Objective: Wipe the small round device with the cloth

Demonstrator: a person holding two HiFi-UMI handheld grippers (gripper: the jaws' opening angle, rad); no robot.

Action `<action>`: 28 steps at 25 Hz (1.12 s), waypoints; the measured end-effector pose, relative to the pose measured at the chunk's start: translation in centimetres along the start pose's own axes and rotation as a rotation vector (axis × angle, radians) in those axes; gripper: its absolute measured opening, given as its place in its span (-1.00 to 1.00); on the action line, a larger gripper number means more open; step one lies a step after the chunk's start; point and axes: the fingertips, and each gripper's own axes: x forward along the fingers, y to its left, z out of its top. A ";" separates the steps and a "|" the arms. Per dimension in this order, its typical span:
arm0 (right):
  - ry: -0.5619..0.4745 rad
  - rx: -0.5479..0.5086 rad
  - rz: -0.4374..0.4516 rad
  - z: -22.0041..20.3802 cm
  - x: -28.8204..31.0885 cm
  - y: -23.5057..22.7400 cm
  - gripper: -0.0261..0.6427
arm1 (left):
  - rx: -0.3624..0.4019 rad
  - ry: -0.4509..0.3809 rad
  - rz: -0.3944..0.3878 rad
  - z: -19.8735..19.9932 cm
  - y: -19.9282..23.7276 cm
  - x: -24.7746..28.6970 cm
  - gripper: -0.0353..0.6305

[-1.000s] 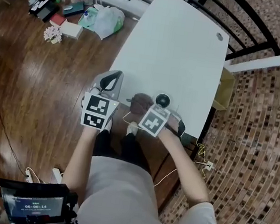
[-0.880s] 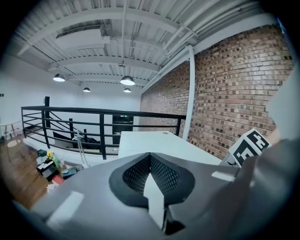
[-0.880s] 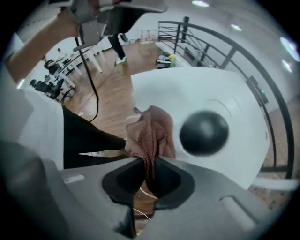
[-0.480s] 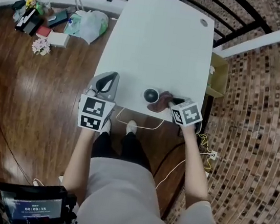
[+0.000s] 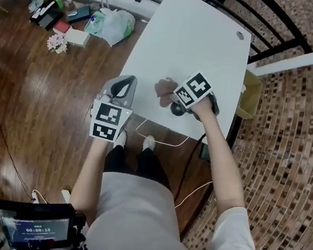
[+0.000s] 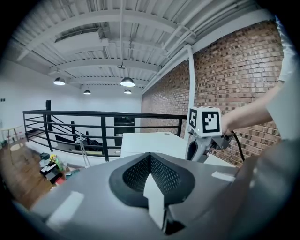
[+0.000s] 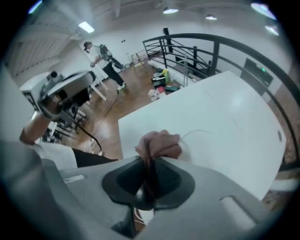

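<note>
The small round dark device (image 5: 177, 109) sits on the white table (image 5: 202, 47) near its front edge, half hidden under my right hand's gripper. My right gripper (image 5: 170, 92) is shut on a brownish-pink cloth (image 5: 164, 87), which bunches out just left of and beyond the device. In the right gripper view the cloth (image 7: 159, 145) sticks out from between the jaws of the right gripper (image 7: 150, 161), over the tabletop; the device is out of sight there. My left gripper (image 5: 125, 85) (image 6: 150, 174) is shut and empty, at the table's front left corner.
A thin white cable (image 5: 161, 134) loops off the table's front edge. Bags, books and flowers (image 5: 74, 14) lie on the wood floor at the back left. A black railing (image 5: 275, 17) runs behind the table. A cable hole (image 5: 240, 35) marks the far corner.
My right gripper has carried the cloth from the device's right side across it to its left, farther onto the table. The left gripper has stayed put.
</note>
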 end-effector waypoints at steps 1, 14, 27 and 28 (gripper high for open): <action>0.029 -0.067 -0.033 0.1 0.3 0.9 -0.82 | -0.005 -0.009 -0.003 0.2 -0.1 -0.1 -0.84; 0.024 -0.269 -0.211 -9.4 3.6 9.3 -0.82 | 0.059 -0.113 -0.102 3.4 -3.6 -0.1 -0.84; -0.261 0.139 -0.417 -10.6 -6.5 -1.7 -0.82 | 0.098 -0.158 -0.130 6.0 -5.8 -1.1 -0.84; -0.292 0.163 -0.444 -9.8 -7.4 -2.7 -0.82 | 0.099 -0.161 -0.128 5.9 -5.6 -1.2 -0.84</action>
